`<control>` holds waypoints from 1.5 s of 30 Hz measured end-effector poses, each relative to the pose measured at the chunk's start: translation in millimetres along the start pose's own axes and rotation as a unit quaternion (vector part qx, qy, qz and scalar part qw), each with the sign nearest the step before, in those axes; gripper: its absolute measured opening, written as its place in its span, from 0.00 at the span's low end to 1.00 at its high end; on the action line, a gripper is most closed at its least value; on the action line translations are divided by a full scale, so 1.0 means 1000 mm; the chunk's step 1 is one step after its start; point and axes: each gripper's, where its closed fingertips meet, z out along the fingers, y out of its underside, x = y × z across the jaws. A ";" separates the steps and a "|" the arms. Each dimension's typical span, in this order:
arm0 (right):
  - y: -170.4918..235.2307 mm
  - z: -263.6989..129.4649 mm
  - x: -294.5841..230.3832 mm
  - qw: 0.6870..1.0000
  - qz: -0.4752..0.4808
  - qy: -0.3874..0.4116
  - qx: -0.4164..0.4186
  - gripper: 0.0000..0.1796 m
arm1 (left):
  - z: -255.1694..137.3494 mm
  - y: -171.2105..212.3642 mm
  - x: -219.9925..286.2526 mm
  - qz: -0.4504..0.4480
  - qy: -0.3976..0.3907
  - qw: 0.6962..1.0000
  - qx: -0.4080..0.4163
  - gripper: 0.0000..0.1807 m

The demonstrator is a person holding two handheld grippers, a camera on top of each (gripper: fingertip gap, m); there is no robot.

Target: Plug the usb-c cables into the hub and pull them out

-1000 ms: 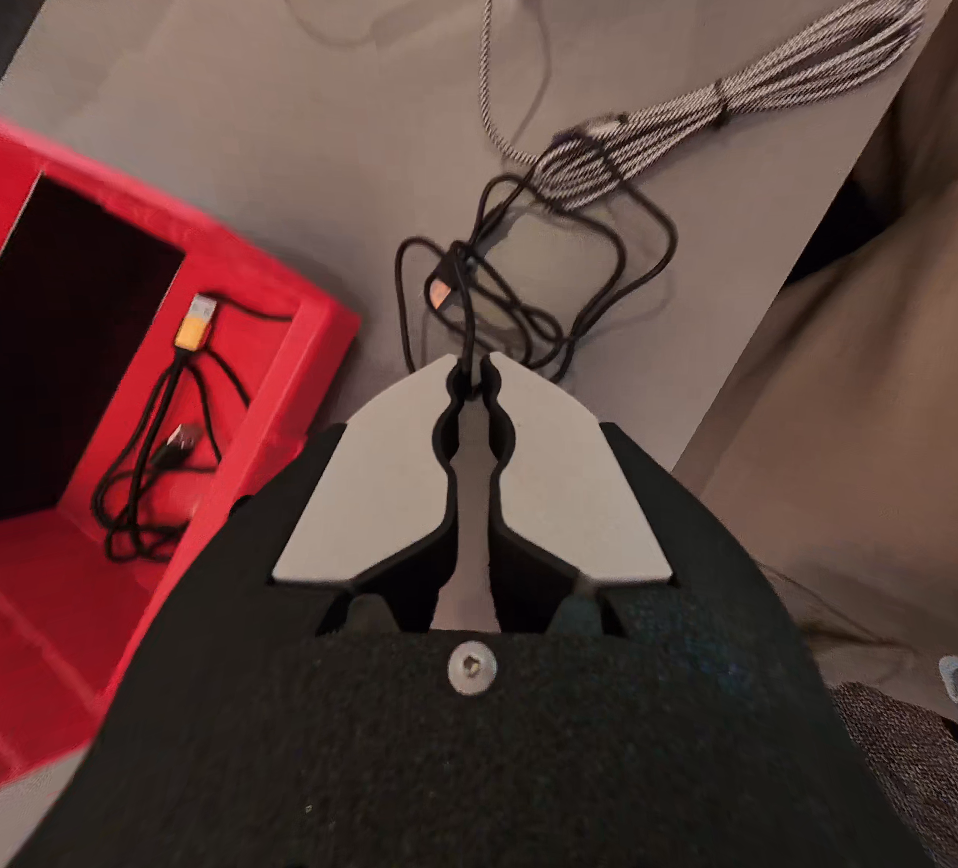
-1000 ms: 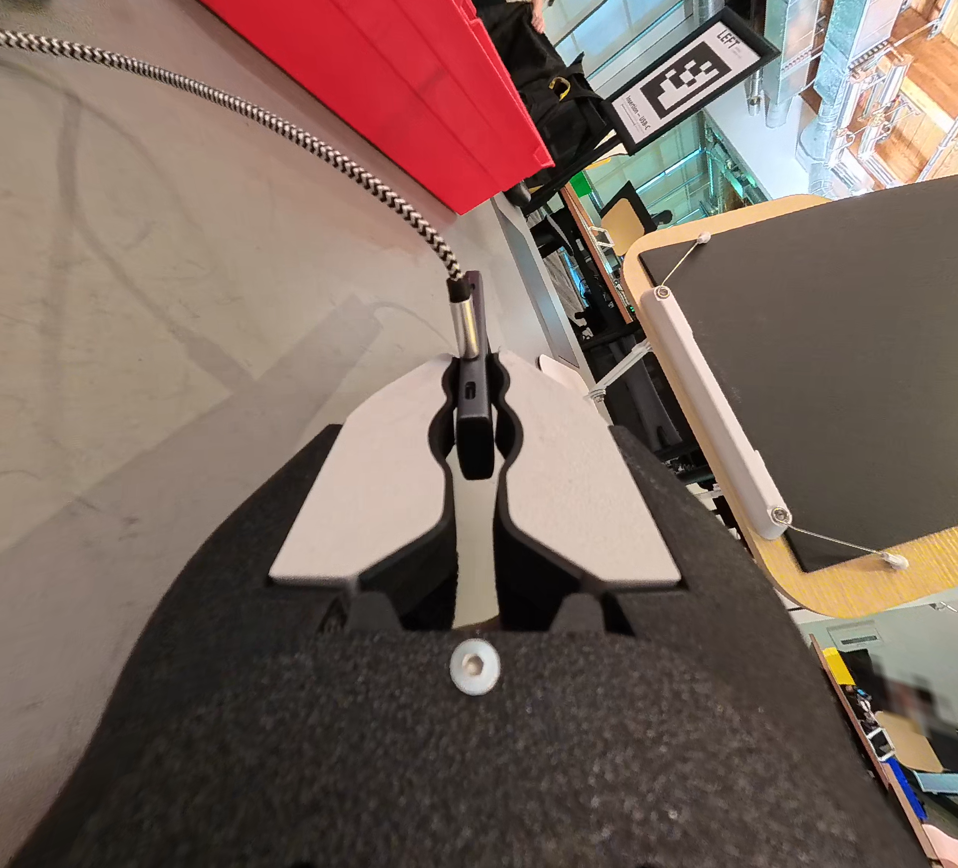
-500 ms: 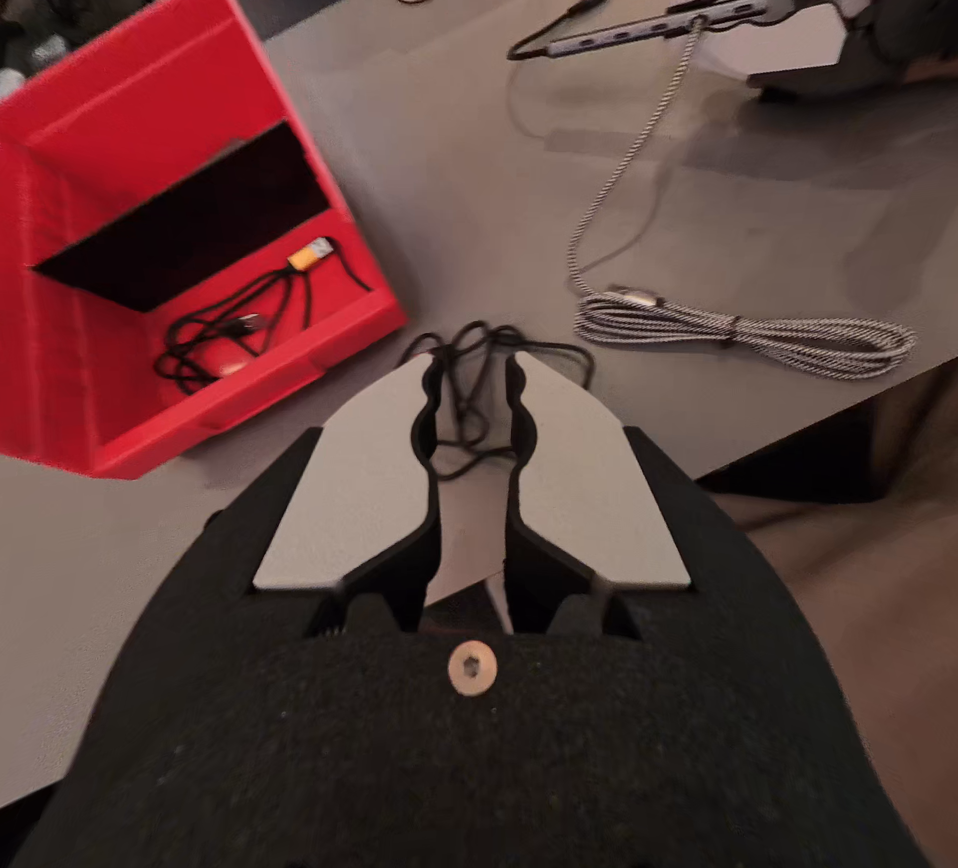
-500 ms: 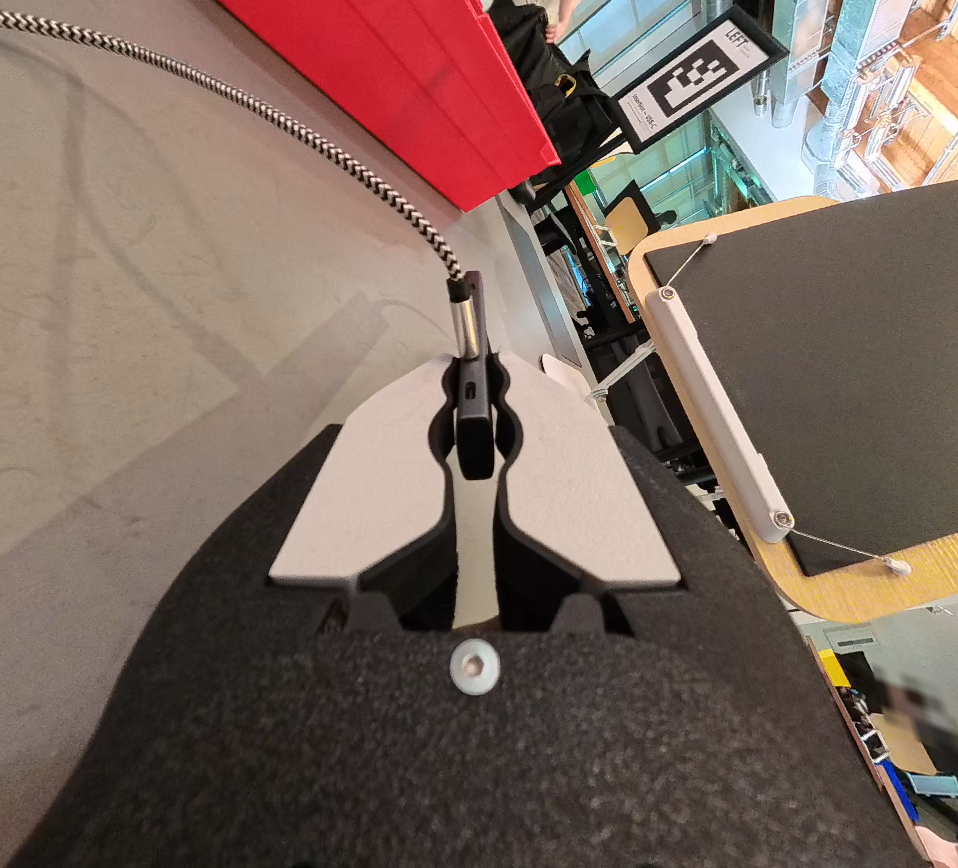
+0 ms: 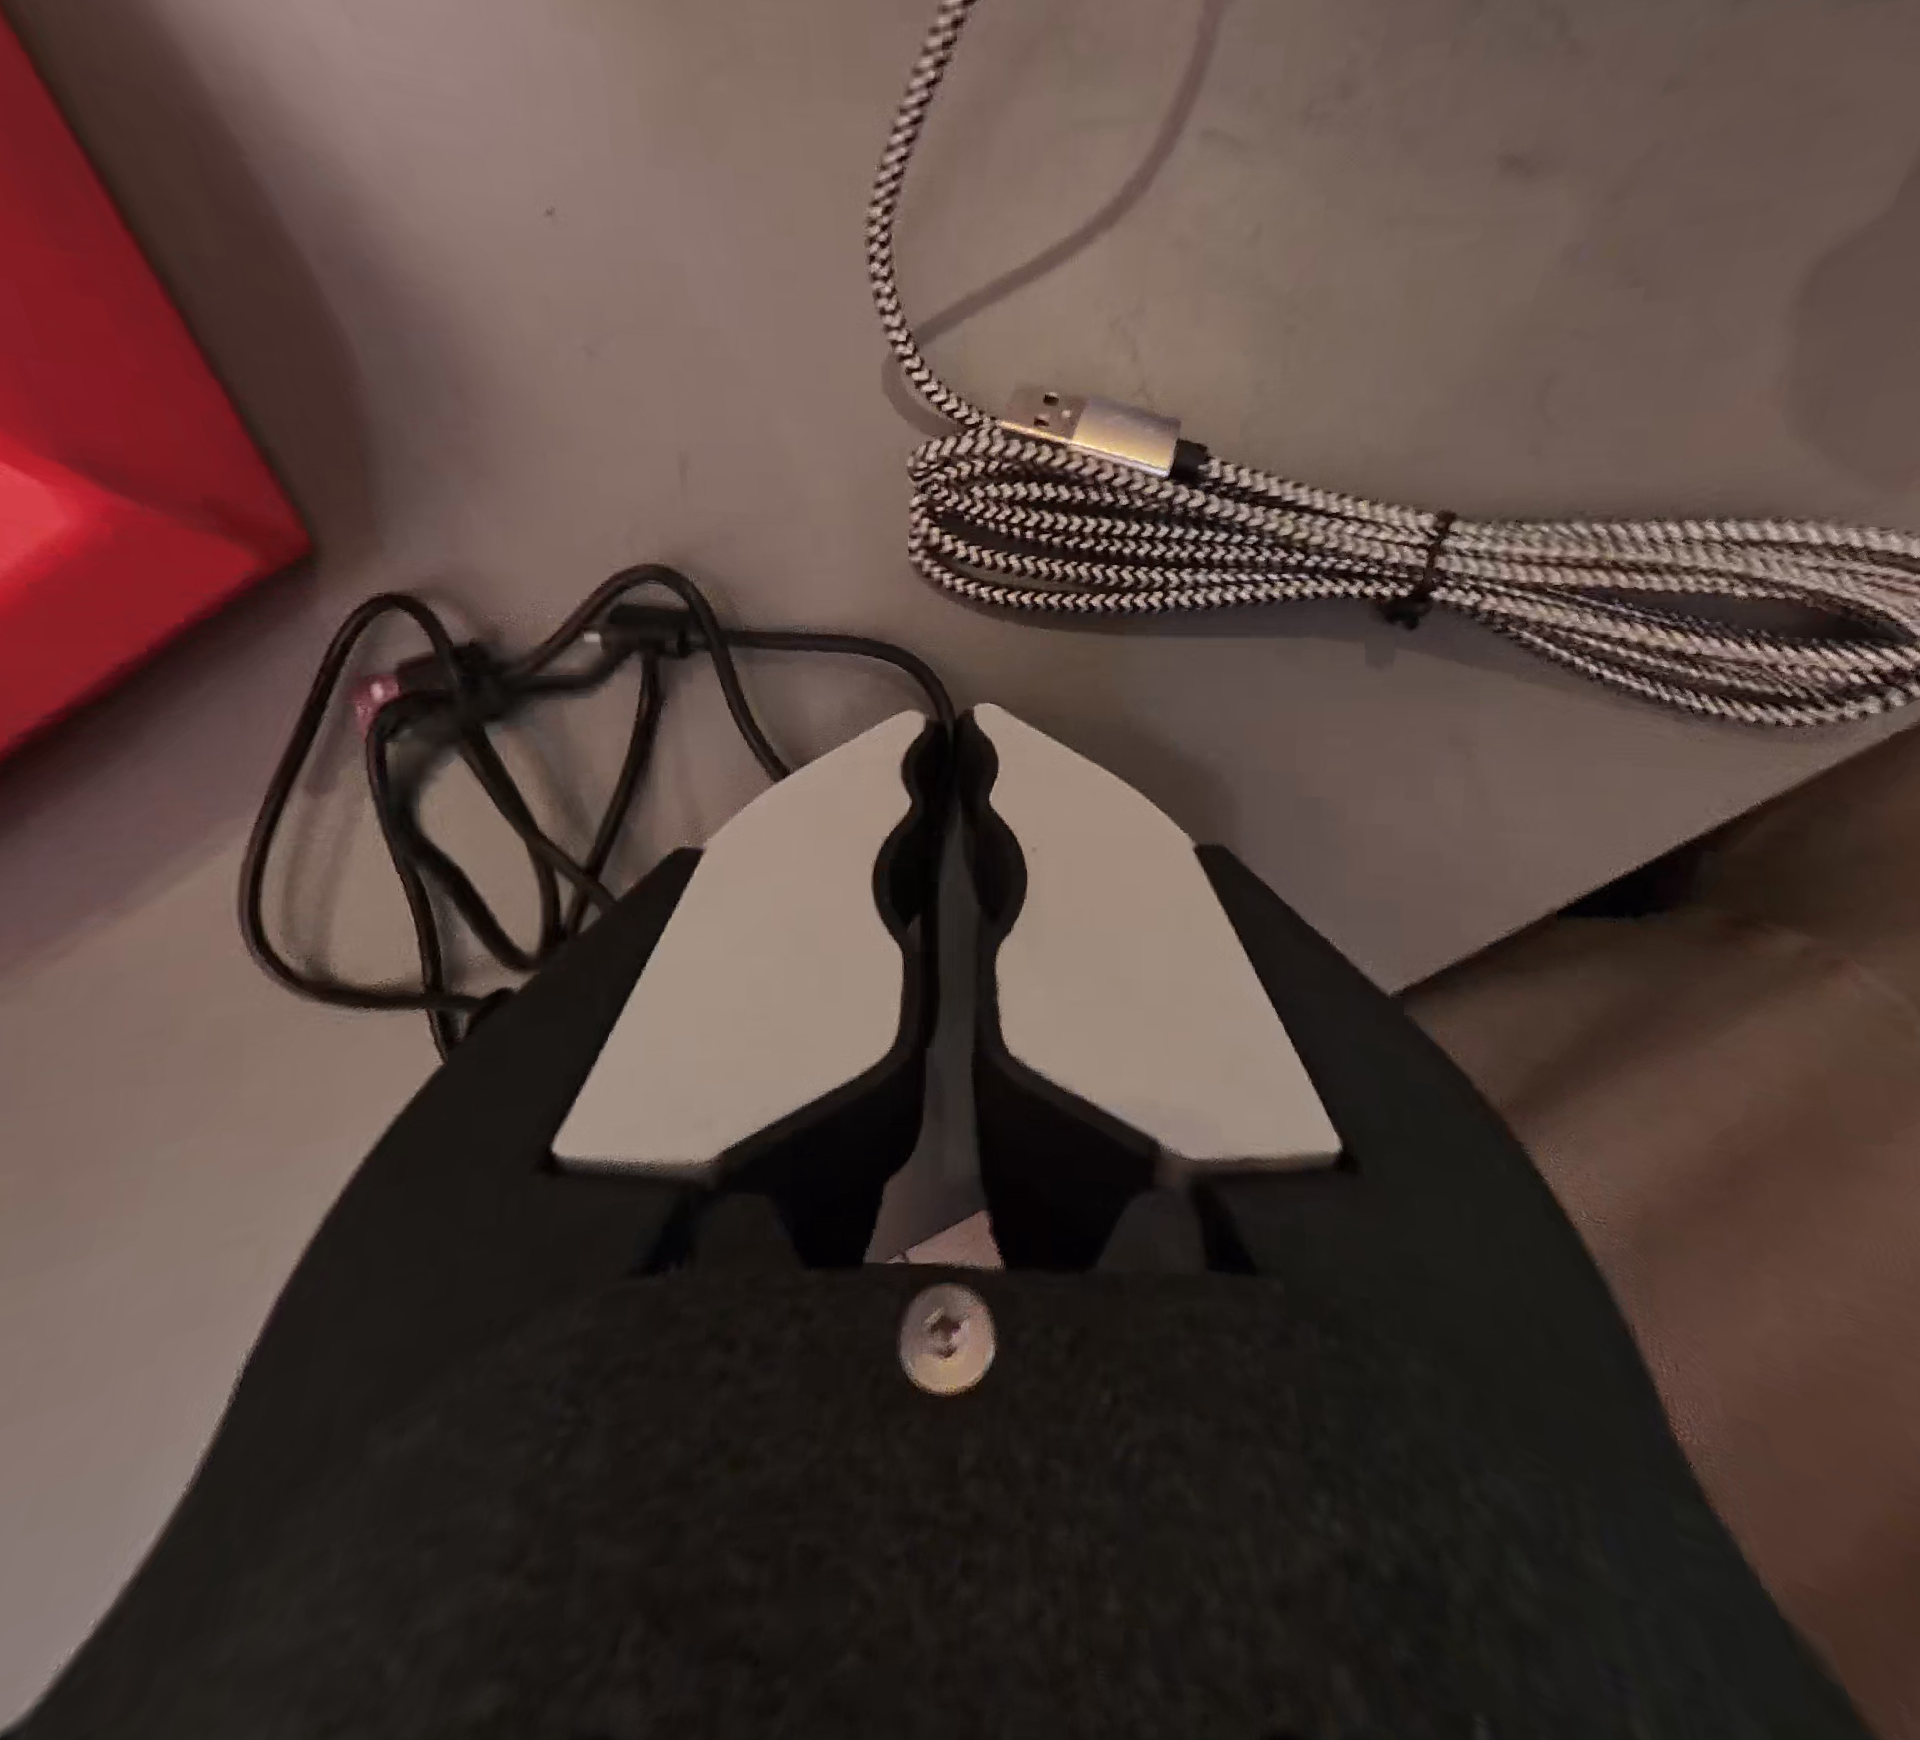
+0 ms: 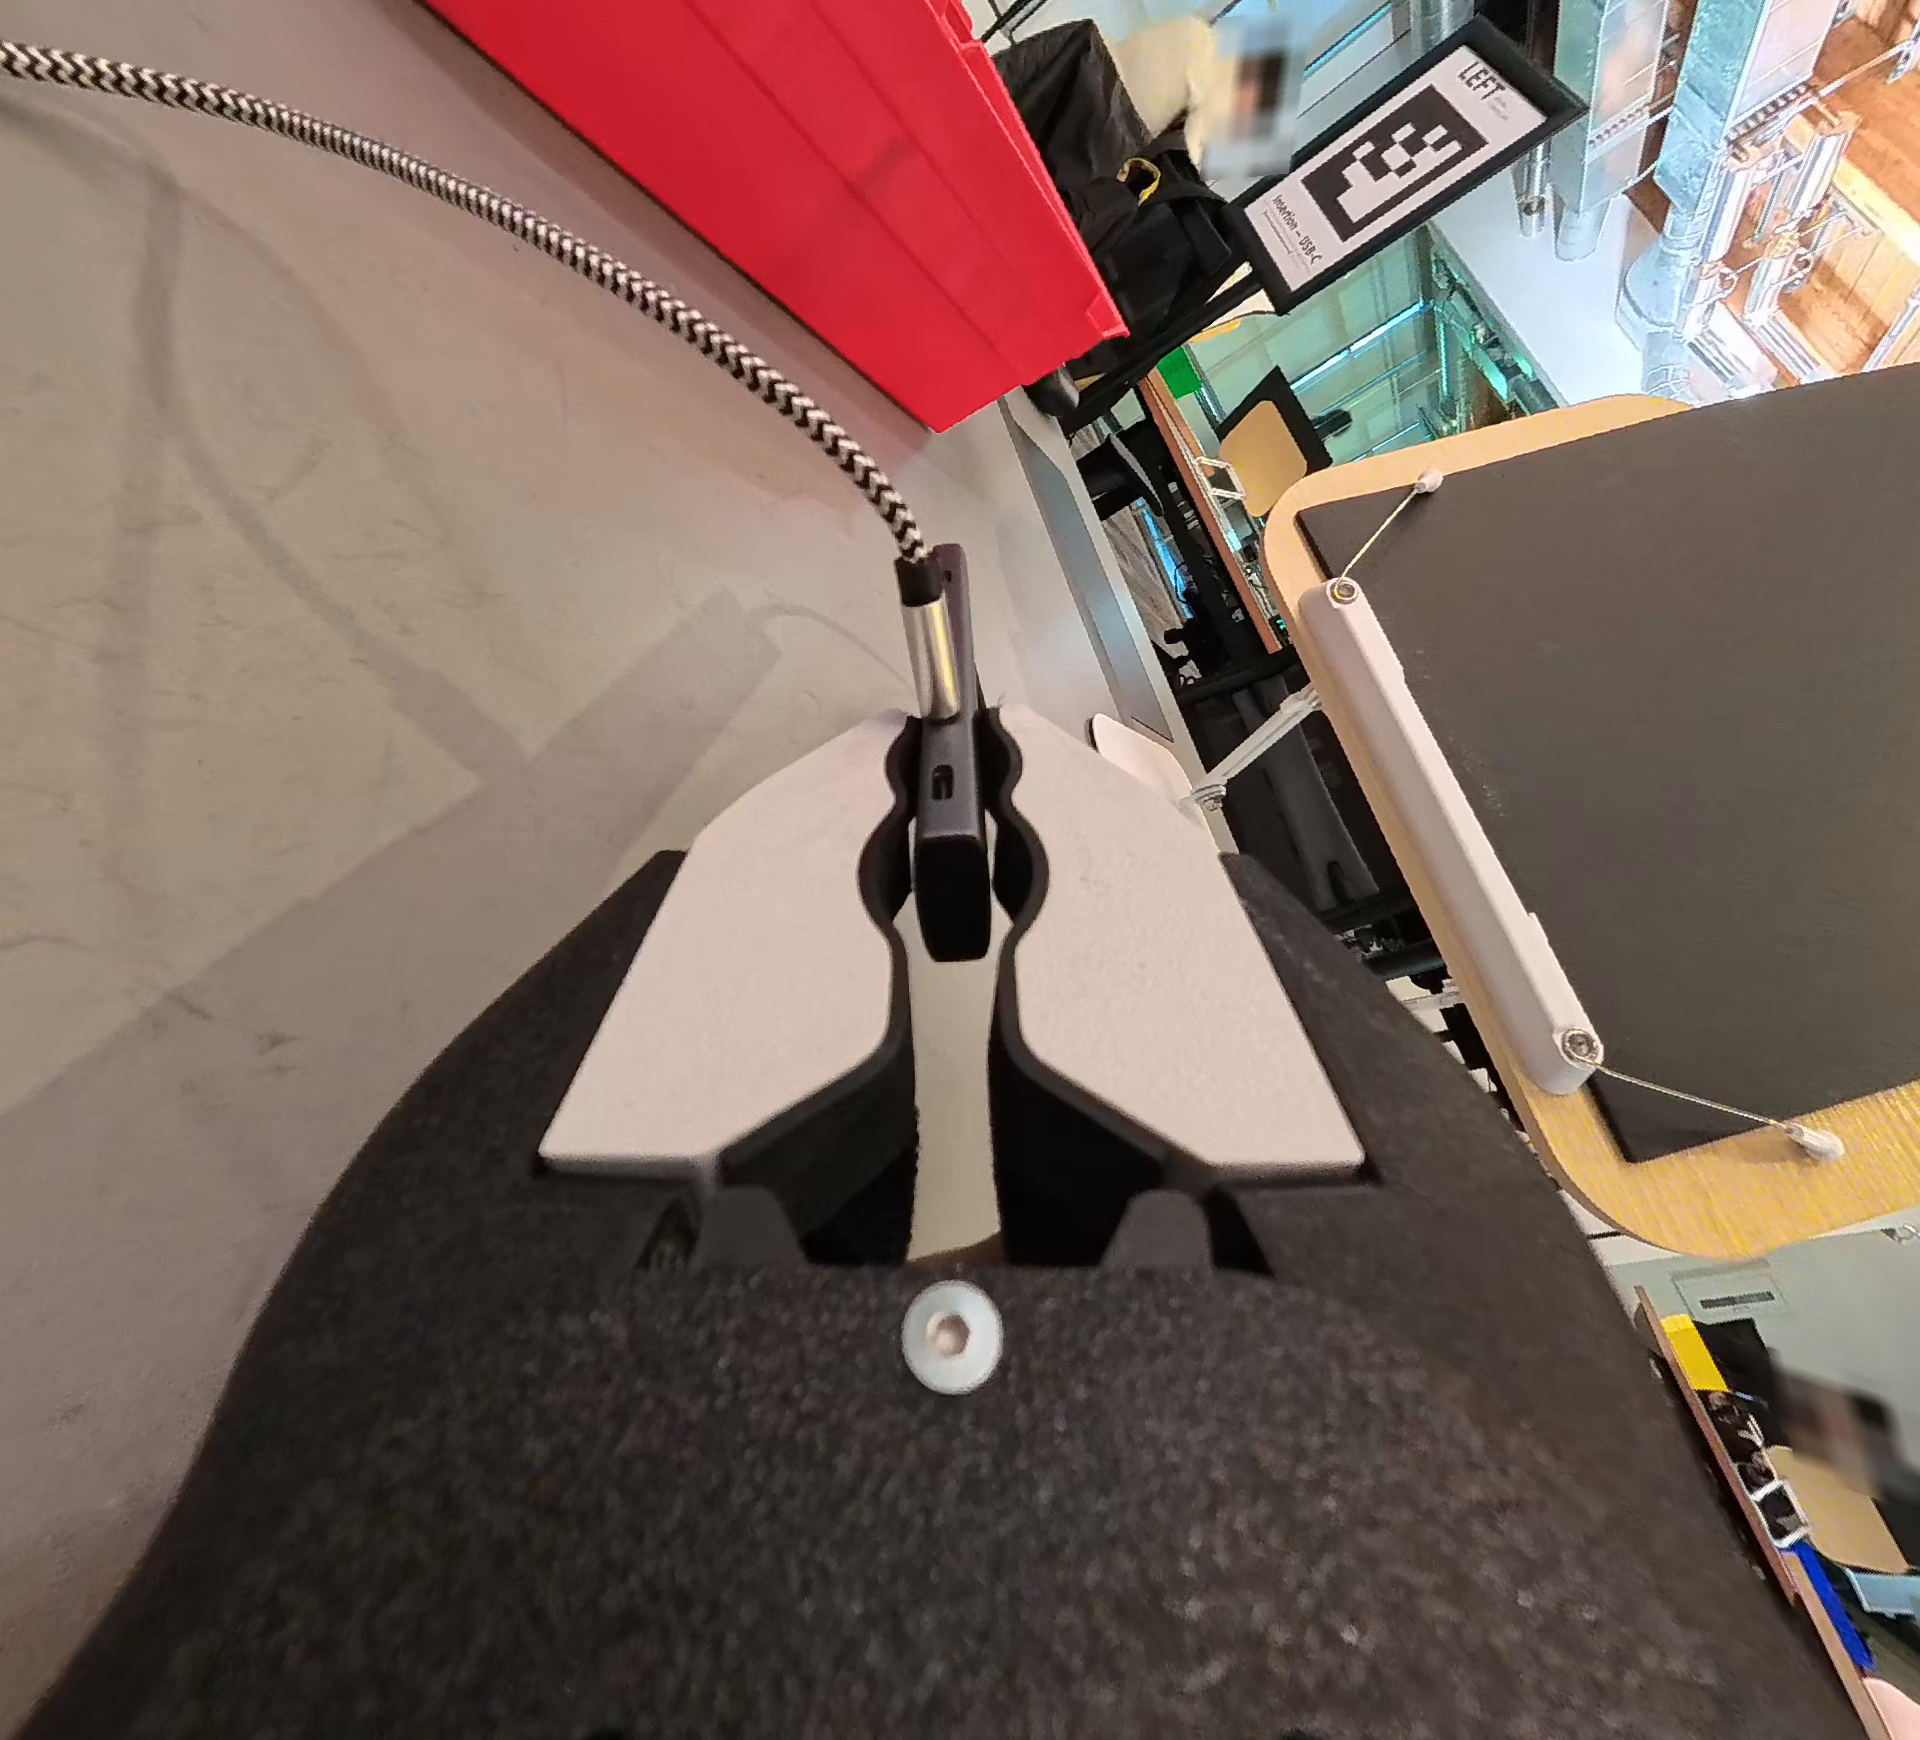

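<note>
In the left wrist view, your left gripper (image 5: pixel 951 722) is pinched closed on the black cable (image 5: pixel 457 786), whose tangle lies left of it on the grey table (image 5: pixel 520 184), near the red bin (image 5: pixel 114 443). The braided cable (image 5: pixel 1351 568) sits coiled to the right.

In the right wrist view, your right gripper (image 6: pixel 948 734) clamps the dark hub (image 6: pixel 951 817), with the braided cable's silver plug (image 6: pixel 932 651) seated in it.

A grey table (image 5: pixel 520 132) bears a red bin (image 5: pixel 104 402) (corner only), black cable (image 5: pixel 436 755), braided cable (image 5: pixel 1351 558).

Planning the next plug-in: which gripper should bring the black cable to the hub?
Left. The left gripper is shut on the black cable; the right gripper holds the hub.
</note>
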 end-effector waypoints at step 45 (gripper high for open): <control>-0.001 0.001 -0.002 1.000 0.000 -0.003 -0.001 0.05 | -0.011 -0.024 0.060 -0.094 0.072 0.985 0.124 0.19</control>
